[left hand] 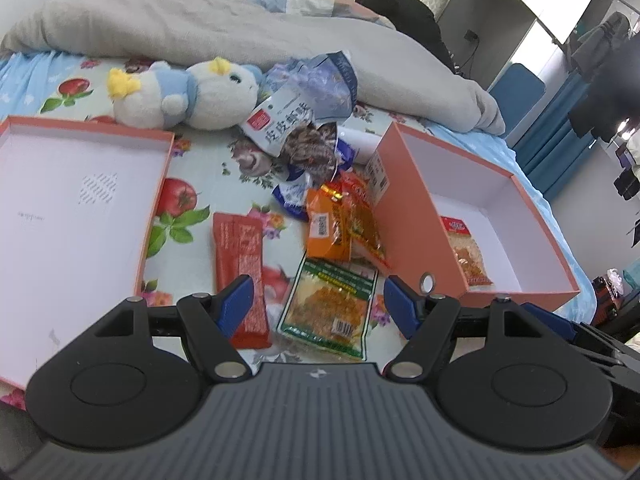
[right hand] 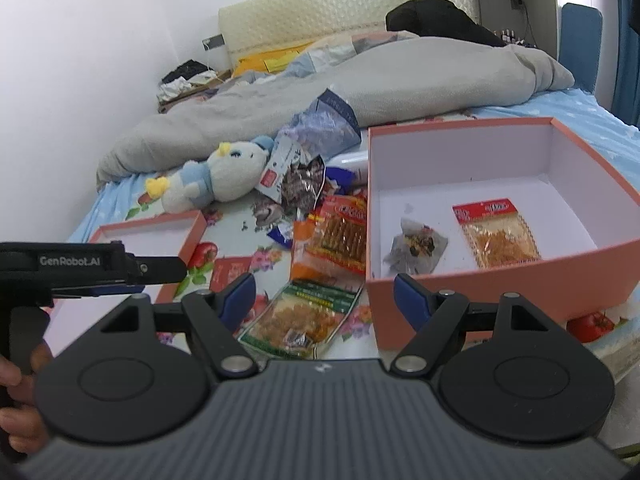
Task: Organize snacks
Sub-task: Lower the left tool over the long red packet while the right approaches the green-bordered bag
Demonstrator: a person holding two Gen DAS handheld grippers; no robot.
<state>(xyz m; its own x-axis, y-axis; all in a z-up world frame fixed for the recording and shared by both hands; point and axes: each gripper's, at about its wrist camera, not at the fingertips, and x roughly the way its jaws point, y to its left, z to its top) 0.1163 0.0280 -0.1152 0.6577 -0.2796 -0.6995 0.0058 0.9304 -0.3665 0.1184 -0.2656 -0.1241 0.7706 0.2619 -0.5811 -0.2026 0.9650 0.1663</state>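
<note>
A green-edged snack packet [left hand: 328, 308] lies flat on the flowered bed sheet, just beyond and below my left gripper [left hand: 318, 300], which is open and holds nothing. Beside it lie a red packet [left hand: 240, 264] and two orange packets [left hand: 328, 228]. The pink box [left hand: 416, 220] stands to the right with a red-topped packet [left hand: 468, 256] inside. My right gripper [right hand: 326, 298] is open and empty too, above the same green-edged packet [right hand: 304, 316] and left of the box [right hand: 480, 292]. The box holds the red-topped packet [right hand: 496, 232] and a small clear packet [right hand: 416, 252].
The box lid [left hand: 80, 200] lies open side up at the left. A plush toy [left hand: 184, 96], a white snack bag [left hand: 276, 124] and a bluish bag [left hand: 320, 84] lie farther back, before a grey duvet [left hand: 240, 28]. A hand [right hand: 20, 400] holds the left gripper [right hand: 100, 268].
</note>
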